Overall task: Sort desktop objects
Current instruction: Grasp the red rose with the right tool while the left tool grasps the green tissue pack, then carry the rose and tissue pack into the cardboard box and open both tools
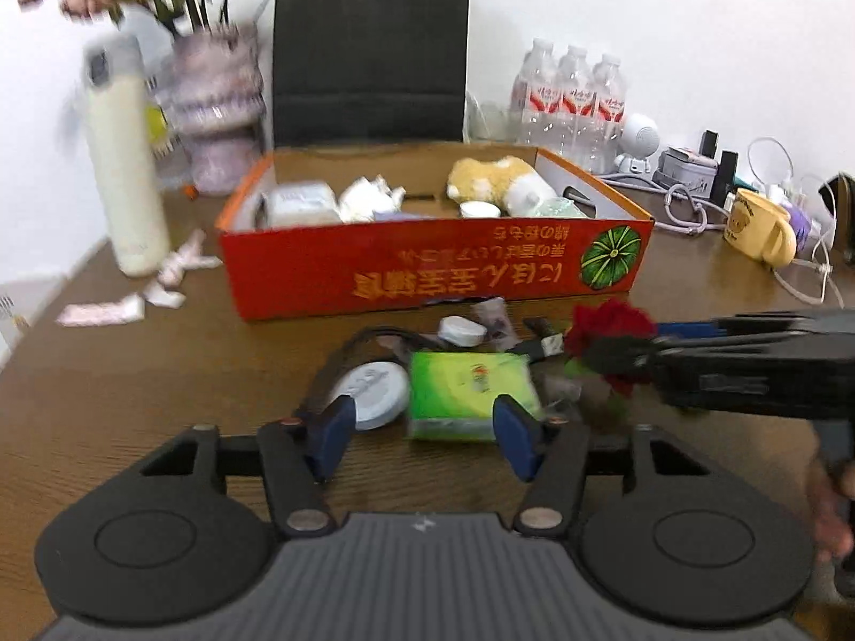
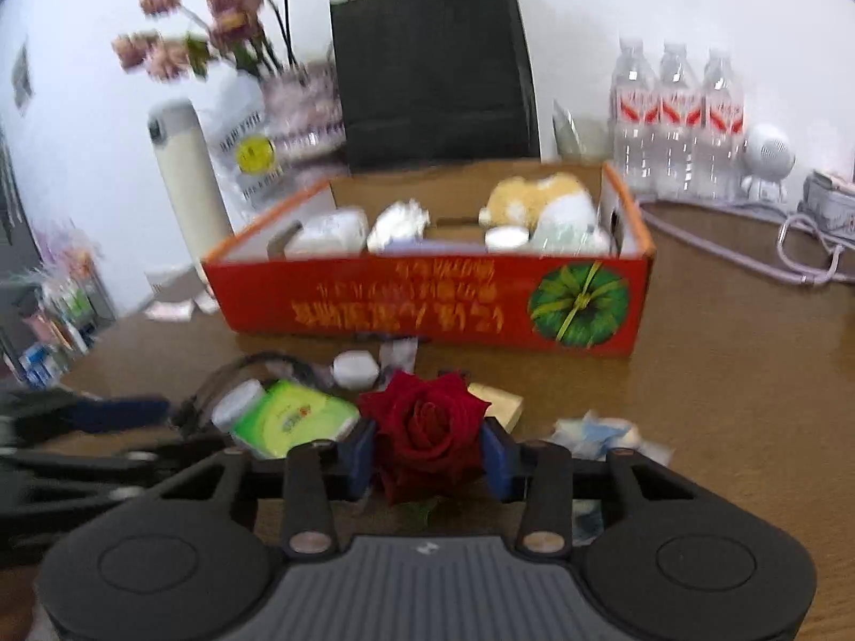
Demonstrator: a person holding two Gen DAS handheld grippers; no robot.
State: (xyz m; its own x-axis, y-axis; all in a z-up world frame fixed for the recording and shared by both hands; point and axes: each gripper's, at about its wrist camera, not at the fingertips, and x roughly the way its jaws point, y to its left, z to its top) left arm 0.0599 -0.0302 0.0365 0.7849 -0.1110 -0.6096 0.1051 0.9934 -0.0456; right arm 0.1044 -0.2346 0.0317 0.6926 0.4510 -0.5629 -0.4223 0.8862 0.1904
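On the wooden table [image 1: 133,374], at far left, a cream flask [image 1: 125,160] stands upright beside a vase of pink flowers [image 1: 219,107], with torn paper scraps [image 1: 160,288] at its foot. Behind the centre stands a black paper bag [image 1: 368,53]. In front of it sits the red cardboard box [image 1: 427,262], which holds a plush toy [image 1: 491,179], a white packet [image 1: 299,203] and crumpled paper [image 1: 368,197].

Near the box's front wall lies a small pile: a round white lid [image 1: 374,387], a green tissue pack [image 1: 465,390] and a white cap [image 1: 462,331]. The left gripper [image 1: 422,435] stands over the pack with jaws apart; the right pad overlaps the pack's edge, but I cannot tell that either pad presses it.

Right of the pack, the right gripper [image 2: 427,454] has its 2 blue pads closed against the sides of a red rose [image 2: 425,427].

Further right stand 3 water bottles [image 1: 566,91] and a yellow mug [image 1: 759,227] on its side.
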